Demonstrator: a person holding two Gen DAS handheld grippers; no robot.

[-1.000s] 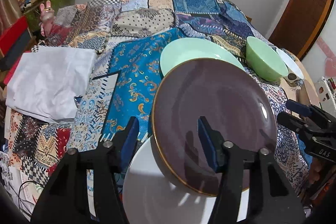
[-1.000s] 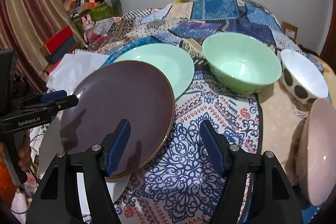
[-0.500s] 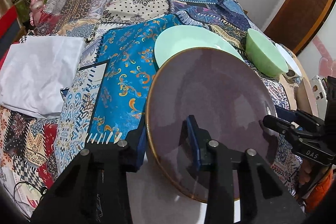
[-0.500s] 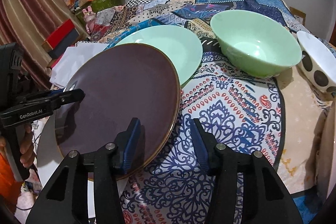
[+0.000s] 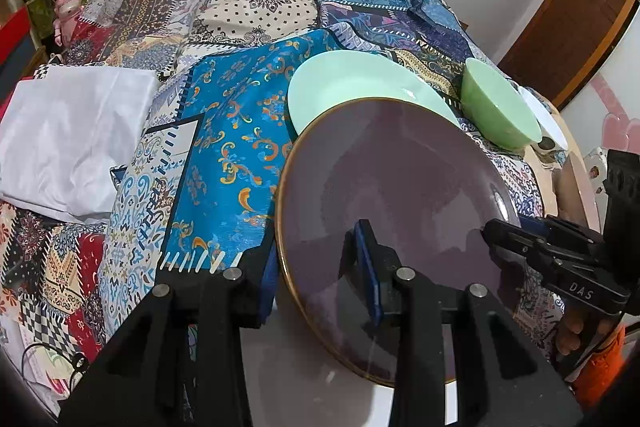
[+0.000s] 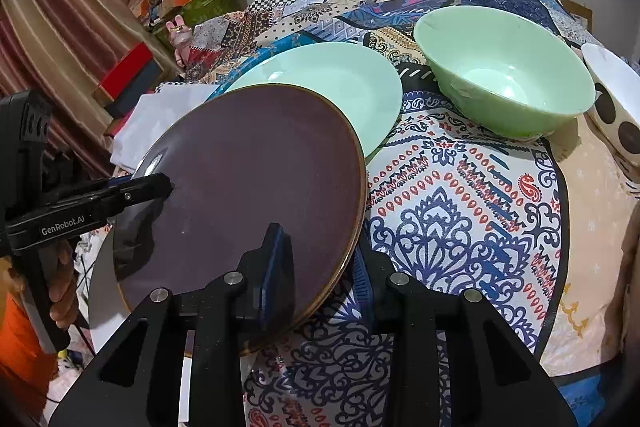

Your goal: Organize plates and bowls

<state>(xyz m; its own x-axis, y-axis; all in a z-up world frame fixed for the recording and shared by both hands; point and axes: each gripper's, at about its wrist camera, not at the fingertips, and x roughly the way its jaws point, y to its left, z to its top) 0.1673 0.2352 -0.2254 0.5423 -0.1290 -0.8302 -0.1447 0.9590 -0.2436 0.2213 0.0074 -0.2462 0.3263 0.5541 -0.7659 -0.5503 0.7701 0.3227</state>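
Nearest the onlooker, the left gripper point(image 5: 322, 267) has its jaws narrowed onto the left rim of the brown plate point(image 5: 396, 195), one pad above the face, the other tucked under the edge. The right gripper point(image 6: 316, 267) takes the opposite rim the same way. Both sets of jaws have just been closing, with the plate's edge between them, and both now appear clamped on it.

The brown plate is tilted, its near edge over a white plate point(image 5: 312, 383) that lies beneath it at the front of the patterned cloth point(image 6: 460, 211). Whether the two plates touch cannot be told.

Judged step: a two-handed pickup of the brown plate, grip just made, lift not yet begun. The next move calls for both hands to rise together and level, since uneven lifting could twist the plate out of a thin rim hold. Its likely destination is a stack with the other plates, though that is inference only.

Just behind lies the mint green plate point(image 6: 332, 83), partly overlapped by the brown plate in both views. Further right stands the green bowl point(image 6: 508, 71), then a spotted white bowl point(image 6: 616, 107), cut off by the frame edge. A pale dish at the far right edge is too cropped to identify
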